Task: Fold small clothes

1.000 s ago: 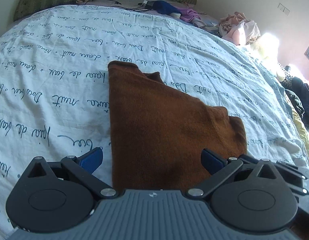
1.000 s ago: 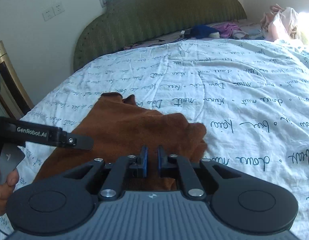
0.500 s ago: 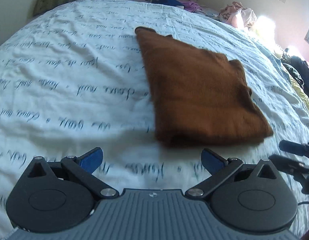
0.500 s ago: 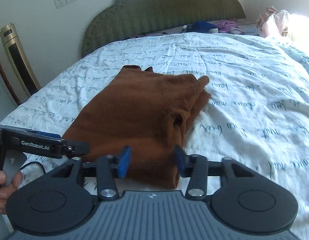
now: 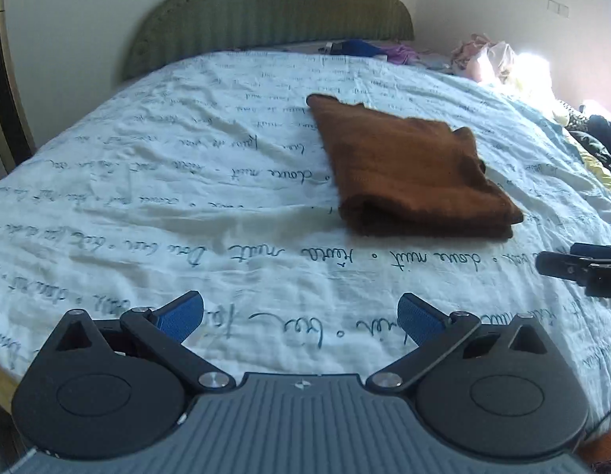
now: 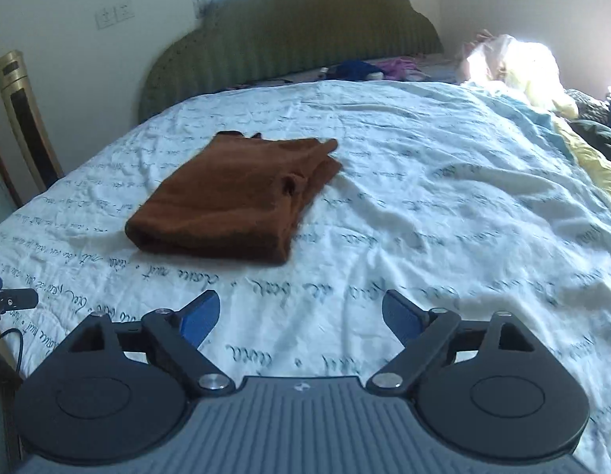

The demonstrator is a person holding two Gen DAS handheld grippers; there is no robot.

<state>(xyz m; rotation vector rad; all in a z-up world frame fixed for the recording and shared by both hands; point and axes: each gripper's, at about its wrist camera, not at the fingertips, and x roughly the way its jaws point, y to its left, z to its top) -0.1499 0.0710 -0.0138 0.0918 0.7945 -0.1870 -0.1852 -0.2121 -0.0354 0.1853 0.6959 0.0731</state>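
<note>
— so, where is the brown garment (image 5: 412,170) lying right now?

— it is lying folded on the bed sheet (image 5: 155,181), a pale sheet printed with dark handwriting. in the left wrist view it is sitting right of centre, its thick folded edge facing the camera. in the right wrist view it is sitting left of centre, with a small dark opening showing near its right side.

— is either tool touching it?

— no. the left gripper (image 5: 301,318) is hovering over bare sheet, well short of the cloth, and its blue fingers (image 5: 183,318) are standing wide apart with nothing between them. the right gripper (image 6: 301,316) is also hanging over bare sheet, and its fingers (image 6: 200,316) are spreading, already wide, with only printed sheet showing in the gap.

— are the two tools seeing each other?

— partly. a dark tip of the right gripper is poking in at the right edge of the left view, near the garment's near corner but apart from it. a dark tip is likewise showing at the left edge of the right view.

— and farther back?

— a green padded headboard (image 6: 289,39) is standing behind the bed, with a jumble of clothes (image 5: 368,49) lying just before it and a sunlit heap (image 6: 511,59) glaring at the right.
</note>
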